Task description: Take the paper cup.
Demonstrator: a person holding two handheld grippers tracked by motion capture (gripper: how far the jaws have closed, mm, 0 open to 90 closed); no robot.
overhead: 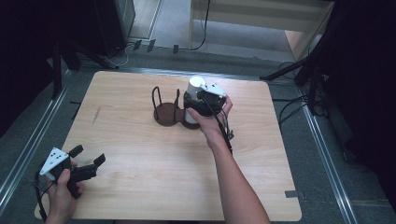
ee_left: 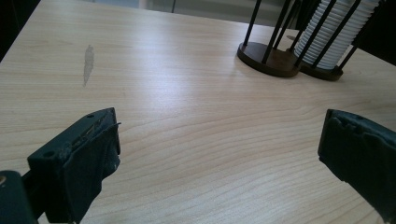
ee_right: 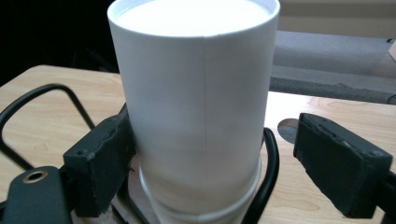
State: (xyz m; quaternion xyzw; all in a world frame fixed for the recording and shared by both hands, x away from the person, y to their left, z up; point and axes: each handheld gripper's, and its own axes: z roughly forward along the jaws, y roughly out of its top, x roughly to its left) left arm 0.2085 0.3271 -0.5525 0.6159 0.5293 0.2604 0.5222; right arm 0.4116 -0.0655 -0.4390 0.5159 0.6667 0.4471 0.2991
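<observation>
cups [ee_right: 196,107]: a white stack is standing upright in the right-hand bay of the rack [overhead: 169,112], just above the centre of the high view; in the right gripper view the top cup is rising between the two fingers.
right gripper [overhead: 201,103]: it is reaching over the stack from the near side. Its fingers are standing spread; the left finger [ee_right: 100,161] looks to be touching or almost touching the cup wall, and the right finger [ee_right: 341,170] is standing clear of it with a gap showing.
step in hand: it is probably lining up to grip the top cup.
how to do it well: the gripper should be centring so both fingers meet the wall together, closing gently so the thin wall is not buckling, gripping above the rim of the next cup [ee_right: 201,212] so one cup alone is coming away, then lifting straight up between the rack wires [ee_right: 268,172].
left gripper [overhead: 85,163]: it is waiting at the lower left of the high view, well apart from the rack, fingers spread with nothing between them.
surface [overhead: 140,163]: light wood, bare around the rack.
</observation>
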